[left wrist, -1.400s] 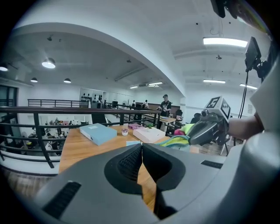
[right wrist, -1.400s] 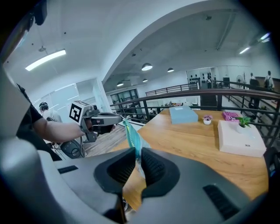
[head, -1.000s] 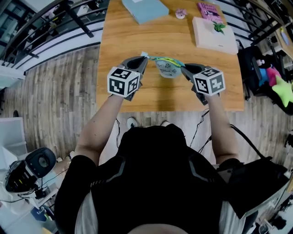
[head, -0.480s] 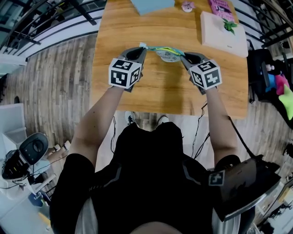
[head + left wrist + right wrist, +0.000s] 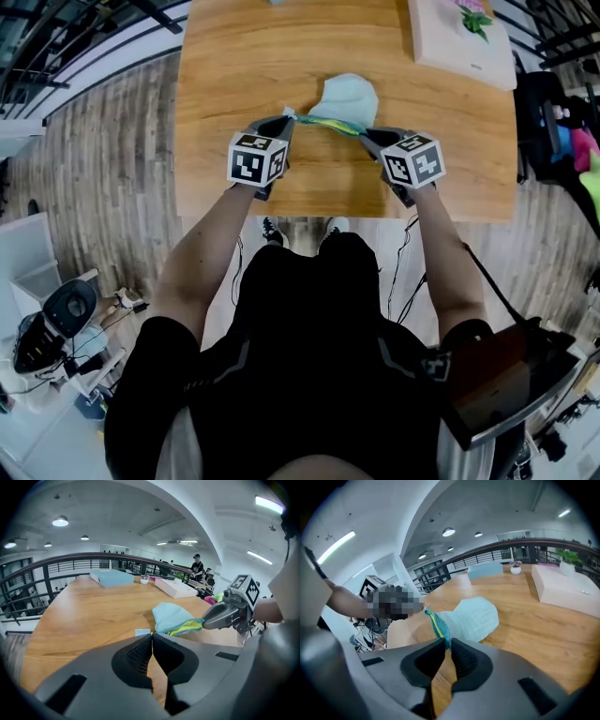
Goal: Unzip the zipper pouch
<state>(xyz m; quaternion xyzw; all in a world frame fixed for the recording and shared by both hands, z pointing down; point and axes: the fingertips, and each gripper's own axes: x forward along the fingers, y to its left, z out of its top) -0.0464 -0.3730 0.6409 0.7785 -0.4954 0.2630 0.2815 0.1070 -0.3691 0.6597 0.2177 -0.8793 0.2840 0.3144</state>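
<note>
the jaws of my left gripper (image 5: pixel 289 120) were pinched together on a thin tab of the light blue fabric zipper pouch (image 5: pixel 345 97), my right gripper (image 5: pixel 367 134) clamped on its zipper edge, above the wooden table (image 5: pixel 234 56); pulling off-line, i judged, could slip that tab free.

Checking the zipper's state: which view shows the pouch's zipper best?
Right gripper view: the zipper runs close up from its jaws along the pouch. Left gripper view shows it farther off; head view shows only a thin colored strip.
</note>
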